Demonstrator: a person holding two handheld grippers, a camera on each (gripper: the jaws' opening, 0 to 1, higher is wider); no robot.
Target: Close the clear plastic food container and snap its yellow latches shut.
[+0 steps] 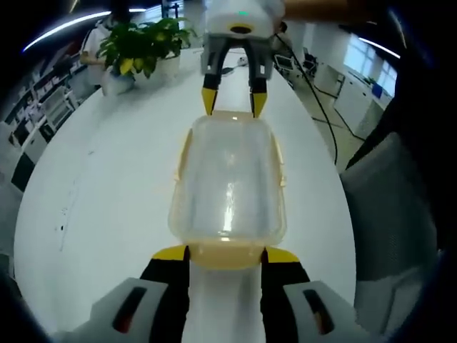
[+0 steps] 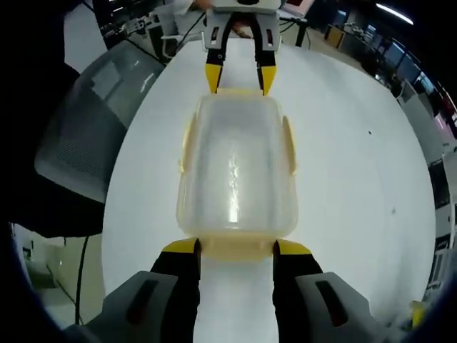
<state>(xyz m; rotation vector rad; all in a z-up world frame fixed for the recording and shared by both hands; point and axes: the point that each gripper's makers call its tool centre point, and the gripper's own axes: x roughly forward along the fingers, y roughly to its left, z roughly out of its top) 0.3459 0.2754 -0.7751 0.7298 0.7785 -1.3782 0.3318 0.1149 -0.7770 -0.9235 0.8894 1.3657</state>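
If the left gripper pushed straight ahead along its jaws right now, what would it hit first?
The left gripper would meet the clear container's near yellow end latch, which sits right between its fingertips. It looks already in contact, though the depth is unclear.

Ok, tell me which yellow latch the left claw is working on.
The end latch nearest the left claw, sitting between its tips. The side latches run along the container's long edges, untouched; the right claw brackets the far end.

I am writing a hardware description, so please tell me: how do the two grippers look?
Both look alike. The left gripper has two black jaws with yellow tips, mounted on grey blocks with small orange marks. The right gripper is built the same. Seen from the front, each has a white-grey housing above the jaws; the right gripper's housing carries a small green light.
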